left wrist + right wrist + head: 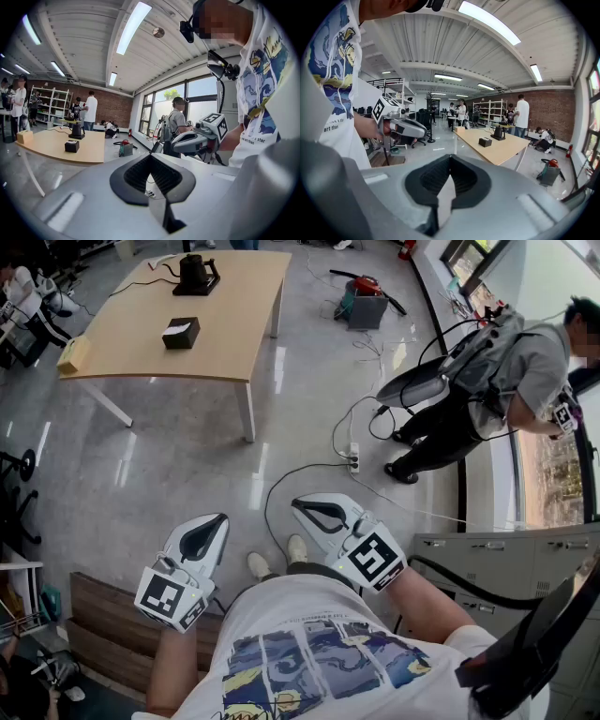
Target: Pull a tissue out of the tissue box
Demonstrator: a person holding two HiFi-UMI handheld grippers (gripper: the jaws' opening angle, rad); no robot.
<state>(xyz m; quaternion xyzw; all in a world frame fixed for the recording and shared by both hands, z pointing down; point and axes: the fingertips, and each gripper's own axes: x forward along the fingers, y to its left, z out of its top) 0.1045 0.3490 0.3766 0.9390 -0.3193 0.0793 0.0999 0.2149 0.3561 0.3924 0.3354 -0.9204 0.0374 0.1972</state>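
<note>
1. left gripper (218, 520) – held low in front of the person's torso, above the grey floor (187, 474). seen along its own length, the left gripper (150, 156) has its two jaws pressed together at the tips, with nothing between them.
2. right gripper (299, 505) – just beside the left one and not touching it, likewise above the floor. seen along its own length, the right gripper (450, 157) has its jaws closed tip to tip and is empty.
3. tissue box (180, 332) – small and black, standing on the wooden table (225, 334) about midway along it, well apart from both grippers. a pale spot shows on its top. the same tissue box (71, 146) lies left of the left gripper's jaws, and the tissue box (485, 142) lies right of the right gripper's jaws.
4. kettle (197, 276) – black, on a dark base at the far end of the table, beyond the tissue box.
5. tan box (73, 354) – at the table's left corner, near the edge.
6. second person (487, 381) – in grey with a backpack, bent forward near the window at right.
7. power strip (354, 460) – on the floor between the table and the second person, with cables running from it.
8. cabinets (506, 559) – grey, low, to the right of the grippers.
9. wooden platform (112, 624) – on the floor at lower left, partly under the left gripper.
</note>
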